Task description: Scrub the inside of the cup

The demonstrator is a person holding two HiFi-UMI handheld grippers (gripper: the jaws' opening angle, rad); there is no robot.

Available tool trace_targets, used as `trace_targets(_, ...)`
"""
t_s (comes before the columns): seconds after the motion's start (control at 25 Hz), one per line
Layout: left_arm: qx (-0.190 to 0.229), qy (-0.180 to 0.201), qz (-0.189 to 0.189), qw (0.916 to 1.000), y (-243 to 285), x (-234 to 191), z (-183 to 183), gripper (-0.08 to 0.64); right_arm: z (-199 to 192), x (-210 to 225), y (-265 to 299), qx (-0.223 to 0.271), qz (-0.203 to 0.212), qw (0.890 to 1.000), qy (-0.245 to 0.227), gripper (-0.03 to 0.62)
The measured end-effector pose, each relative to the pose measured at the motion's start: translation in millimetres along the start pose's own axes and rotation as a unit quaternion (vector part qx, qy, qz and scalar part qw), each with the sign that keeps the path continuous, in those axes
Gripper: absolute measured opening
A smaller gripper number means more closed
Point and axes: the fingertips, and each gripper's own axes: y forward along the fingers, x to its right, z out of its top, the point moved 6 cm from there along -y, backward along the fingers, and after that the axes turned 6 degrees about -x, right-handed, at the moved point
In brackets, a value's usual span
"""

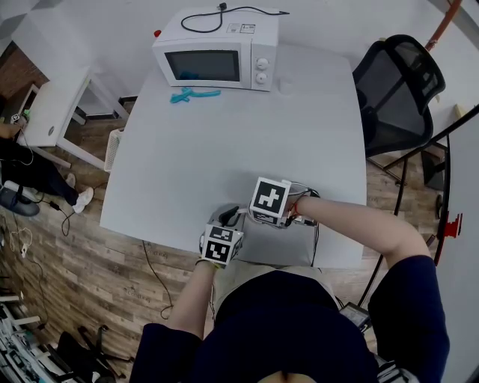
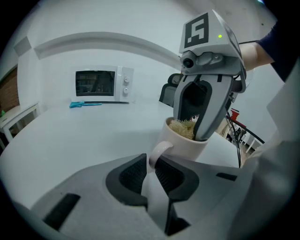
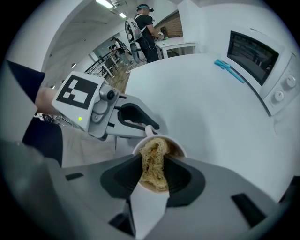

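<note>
Now right hand-held gripper (image 3: pixel 153 168) pinches a scrubber (image 3: pixel 151 152) inside the cup (image 2: pixel 188 143); left hand-held gripper (image 2: pixel 151 169) clamps its handle (image 2: pixel 158 151).

Office-like workroom, folks.
White table (image 1: pixel 224 149) with a microwave (image 1: pixel 217 52) at its far edge, black mesh office chair (image 1: pixel 397 90) beside it, wood-plank floor (image 1: pixel 90 269) below.

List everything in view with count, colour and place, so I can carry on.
table: one, white, centre.
microwave: one, white, table's far end.
cable: one, black, atop the microwave.
tool: one, blue, on table before the microwave.
chair: one, black, right of table.
cup: one, white, over table's near edge.
scrubber: one, straw-coloured, inside the cup.
left gripper: one, grey, shut on cup's handle.
right gripper: one, grey, shut on scrubber.
</note>
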Motion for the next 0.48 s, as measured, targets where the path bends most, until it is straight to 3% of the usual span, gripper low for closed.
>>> trace_targets(0.48, -0.004, -0.020, 0.000, 0.9998, 26, -9, 29, 0.064, -3, -1, 0, -0.023, 0.008, 0.998, -0.060, 0.147)
